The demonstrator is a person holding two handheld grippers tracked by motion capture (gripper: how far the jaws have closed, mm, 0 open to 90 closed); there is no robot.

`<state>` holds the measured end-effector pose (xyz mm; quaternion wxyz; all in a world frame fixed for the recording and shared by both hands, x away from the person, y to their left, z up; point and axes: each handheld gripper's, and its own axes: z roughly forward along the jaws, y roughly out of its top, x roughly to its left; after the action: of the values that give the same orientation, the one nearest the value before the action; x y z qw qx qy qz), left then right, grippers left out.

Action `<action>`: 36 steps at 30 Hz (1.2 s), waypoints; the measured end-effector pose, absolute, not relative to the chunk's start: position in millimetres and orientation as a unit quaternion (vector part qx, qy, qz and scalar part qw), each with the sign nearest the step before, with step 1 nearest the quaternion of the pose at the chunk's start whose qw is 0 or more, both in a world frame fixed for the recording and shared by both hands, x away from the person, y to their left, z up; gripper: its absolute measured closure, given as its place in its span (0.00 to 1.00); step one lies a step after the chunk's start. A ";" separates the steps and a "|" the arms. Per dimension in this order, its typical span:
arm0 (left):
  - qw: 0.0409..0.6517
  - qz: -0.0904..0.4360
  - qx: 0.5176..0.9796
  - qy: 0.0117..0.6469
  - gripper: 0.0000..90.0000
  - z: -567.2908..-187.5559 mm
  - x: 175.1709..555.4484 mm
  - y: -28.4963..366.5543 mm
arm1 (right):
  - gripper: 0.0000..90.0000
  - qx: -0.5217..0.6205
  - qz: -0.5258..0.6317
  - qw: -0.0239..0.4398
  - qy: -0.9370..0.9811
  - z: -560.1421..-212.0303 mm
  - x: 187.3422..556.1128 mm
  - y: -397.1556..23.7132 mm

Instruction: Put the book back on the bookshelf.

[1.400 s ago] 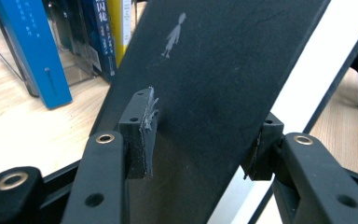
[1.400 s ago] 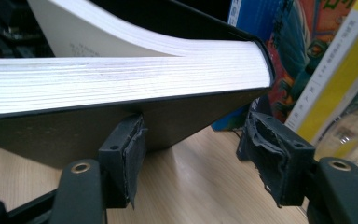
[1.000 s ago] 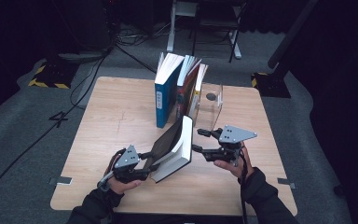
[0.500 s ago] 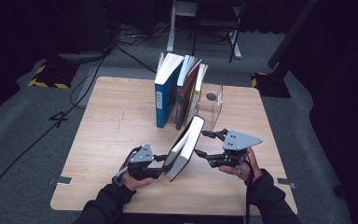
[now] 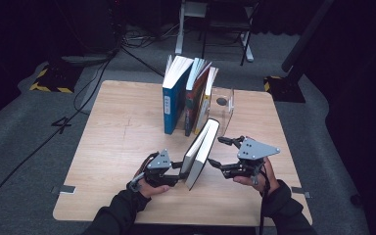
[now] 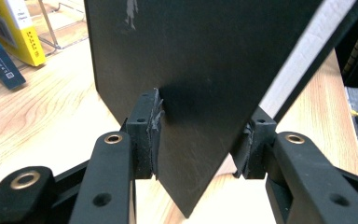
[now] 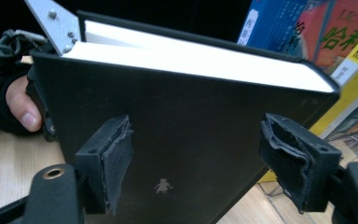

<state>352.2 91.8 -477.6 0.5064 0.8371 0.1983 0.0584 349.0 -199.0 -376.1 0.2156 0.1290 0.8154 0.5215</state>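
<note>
A black hardcover book (image 5: 201,151) with white page edges stands tilted on one lower corner near the table's front middle. My left gripper (image 5: 180,170) is shut on that lower corner; in the left gripper view its pads (image 6: 154,128) press both covers of the book (image 6: 205,70), having closed tighter within the last second. My right gripper (image 5: 216,151) stands open just right of the book. Its jaws have just been opening and face the flat cover (image 7: 196,116), with both pads (image 7: 116,158) apart from it and nothing between them.
A blue book (image 5: 174,98), a red one (image 5: 196,90) and a yellow one (image 5: 206,100) stand in a row behind, leaning on a clear bookend (image 5: 223,104). The wooden table (image 5: 112,147) ends at a dark floor with cables.
My left hand has carried the black book to the right and stood it steeper. The right gripper's jaws have spread wider beside it.
</note>
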 end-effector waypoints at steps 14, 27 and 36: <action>0.454 0.119 0.861 0.197 0.38 -480.1 321.8 85.8 | 0.26 0.130 0.510 0.197 0.827 -401.8 346.7 -187.6; 0.481 0.161 0.825 0.250 0.31 -484.0 319.9 63.3 | 0.17 0.161 0.505 0.228 0.817 -415.8 350.1 -173.3; 0.474 0.177 0.818 0.275 0.39 -487.4 325.5 55.5 | 0.21 0.177 0.502 0.235 0.813 -417.6 356.0 -177.0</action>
<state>325.5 55.5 -487.4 0.4737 0.8178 0.2752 0.1765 356.0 -177.0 -417.6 0.2352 0.1771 0.8134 0.5017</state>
